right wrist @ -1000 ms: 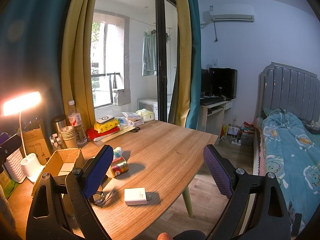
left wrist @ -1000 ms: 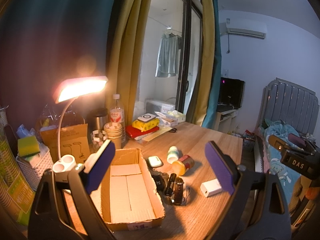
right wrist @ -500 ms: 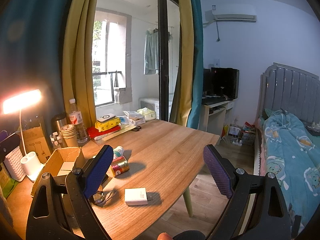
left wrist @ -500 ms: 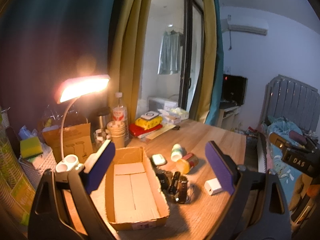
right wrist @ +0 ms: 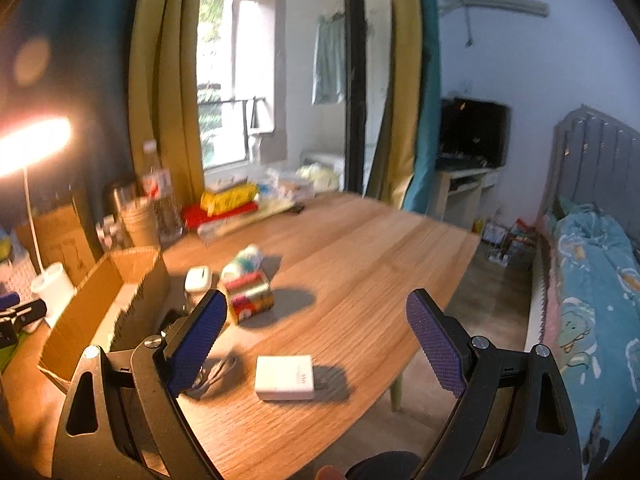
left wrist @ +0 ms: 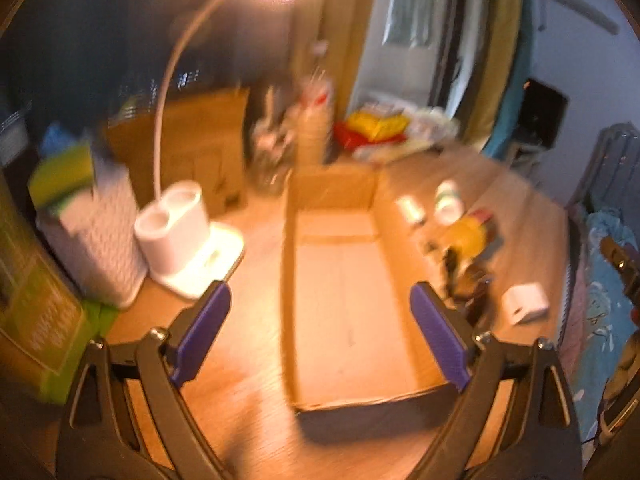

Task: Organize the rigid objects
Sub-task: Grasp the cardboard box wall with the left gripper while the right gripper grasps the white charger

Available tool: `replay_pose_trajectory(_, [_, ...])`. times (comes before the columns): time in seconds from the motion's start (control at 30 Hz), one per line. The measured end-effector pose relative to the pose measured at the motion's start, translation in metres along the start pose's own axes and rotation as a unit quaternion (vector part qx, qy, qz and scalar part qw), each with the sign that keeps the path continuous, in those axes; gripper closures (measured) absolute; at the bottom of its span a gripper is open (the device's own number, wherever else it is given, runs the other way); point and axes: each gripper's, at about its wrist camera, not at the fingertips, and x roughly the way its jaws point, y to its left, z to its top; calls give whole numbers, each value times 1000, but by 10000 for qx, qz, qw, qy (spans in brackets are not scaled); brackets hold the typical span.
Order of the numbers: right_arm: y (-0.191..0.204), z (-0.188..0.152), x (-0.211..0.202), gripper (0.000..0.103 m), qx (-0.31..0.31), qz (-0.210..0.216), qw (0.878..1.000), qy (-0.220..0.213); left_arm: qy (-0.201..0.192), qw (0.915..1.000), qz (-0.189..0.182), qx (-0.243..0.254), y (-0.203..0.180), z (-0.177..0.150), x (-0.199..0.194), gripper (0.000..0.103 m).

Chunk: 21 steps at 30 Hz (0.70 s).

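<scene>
Left gripper (left wrist: 320, 332) hangs released above the empty cardboard box (left wrist: 348, 292). Right gripper (right wrist: 316, 340), released too, has a white charger (right wrist: 285, 377) at six o'clock.

Background clutter around a wooden table (right wrist: 360, 264) in a bedroom

A desk lamp (left wrist: 188, 240) is being seen glowing at the table's left end, its white base standing beside a white woven basket (left wrist: 100, 248). A plastic bottle (right wrist: 160, 196), a stack of paper cups (right wrist: 140, 220) and red and yellow packets (right wrist: 224, 204) are being kept against the yellow curtains (right wrist: 160, 80). A dark monitor (right wrist: 474, 128) is sitting on a small desk, an air conditioner (right wrist: 500, 2) is mounted on the wall, and a blue patterned blanket (right wrist: 592, 280) is lying across the bed.
</scene>
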Motion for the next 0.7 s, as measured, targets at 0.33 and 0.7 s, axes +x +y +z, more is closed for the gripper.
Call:
replay_pose_trajectory(0.33, [15, -25, 61, 10, -189, 387, 9957, 820, 745, 9969, 178, -179, 4, -15, 40, 12])
replay_pose_trajectory(0.7, [14, -44, 86, 10, -289, 486, 9909, 1220, 905, 9956, 229, -3, -3, -21, 52, 94])
